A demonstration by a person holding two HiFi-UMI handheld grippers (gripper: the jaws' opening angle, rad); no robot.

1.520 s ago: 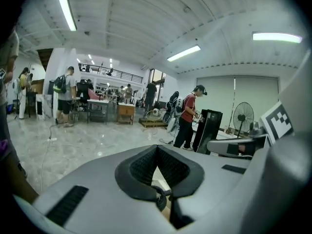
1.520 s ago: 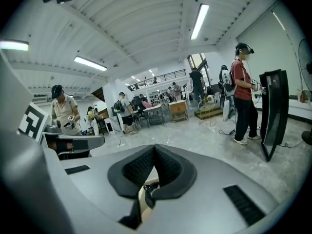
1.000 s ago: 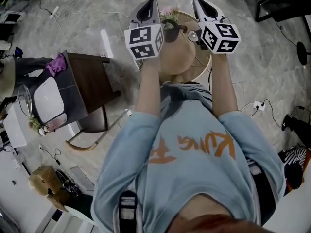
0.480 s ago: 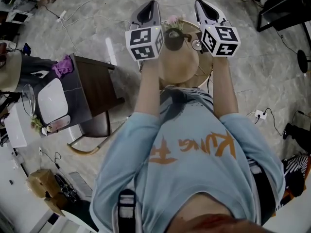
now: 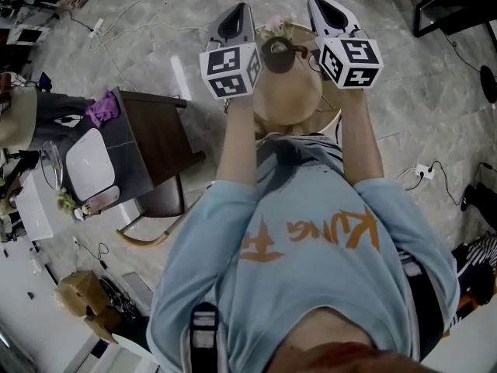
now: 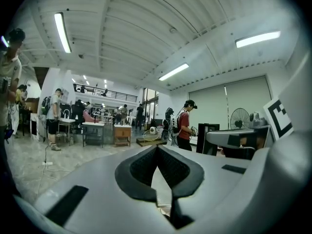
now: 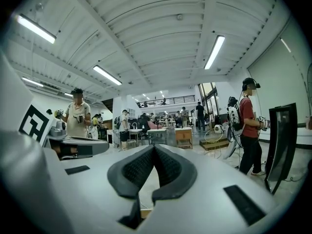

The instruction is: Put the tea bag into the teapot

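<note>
A dark brown cabinet [image 5: 155, 134] stands left of the round surface [image 5: 291, 103], a purple cloth [image 5: 101, 107] just beside it. A cardboard box [image 5: 78, 290] sits well apart.

This is a big open lab or workshop hall, not a home. Beyond the left fingers [image 6: 141, 167] a ribbed white ceiling [image 6: 136, 28] carries long tube lights [image 6: 62, 30]. Far ahead there is a railed mezzanine [image 6: 105, 90], with worktables [image 6: 92, 126] and a wooden cabinet [image 6: 122, 133] on the pale stone floor below it. To the right of those fingers a pedestal fan [image 6: 239, 117] stands before drawn roller blinds [image 6: 229, 104]. Several people stand about. One in a red shirt [image 6: 184, 128], straight ahead, wears headgear and holds a device. Left of the right fingers [image 7: 136, 172] another person [image 7: 78, 121] also holds a device in both hands. From above, loose cables [image 5: 147, 28] trail over the floor to the left of the fingers, and a power strip [image 5: 423, 169] lies behind them to the right.
</note>
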